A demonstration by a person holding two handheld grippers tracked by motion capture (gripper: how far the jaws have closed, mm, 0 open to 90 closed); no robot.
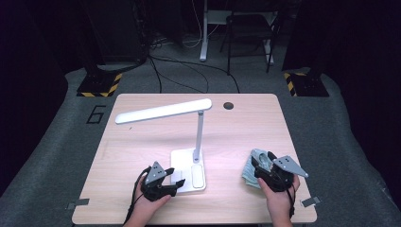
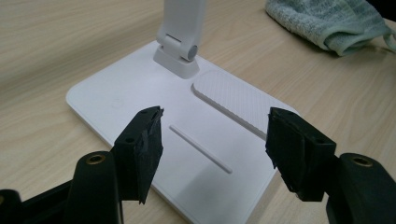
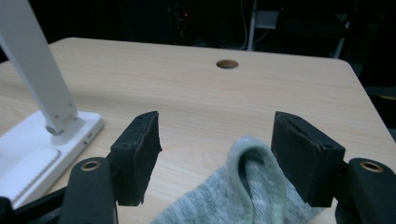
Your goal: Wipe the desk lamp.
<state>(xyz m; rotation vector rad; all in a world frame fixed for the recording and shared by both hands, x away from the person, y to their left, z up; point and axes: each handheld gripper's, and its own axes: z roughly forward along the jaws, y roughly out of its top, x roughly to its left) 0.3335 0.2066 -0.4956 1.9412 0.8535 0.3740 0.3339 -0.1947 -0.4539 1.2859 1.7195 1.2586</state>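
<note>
1. L gripper (image 1: 176, 185) hung over the lamp base (image 2: 140, 100), jaws spread, nothing between.
2. R gripper (image 1: 263, 160) sat just above the grey cloth (image 3: 252, 196) at the table's (image 1: 246, 123) right-front, jaws released, cloth not pinched.
3. Risk: closing too high could catch just 1 fold, so the cloth slips; L jaw could nudge the base.

You have a round grommet hole (image 1: 229, 105) in the wooden table (image 1: 255, 123) near its far edge. Beyond the table, a dark chair (image 1: 248, 33) stands beside a white desk leg (image 1: 204, 30), with hazard-striped bases (image 1: 99, 84) at both far corners.
</note>
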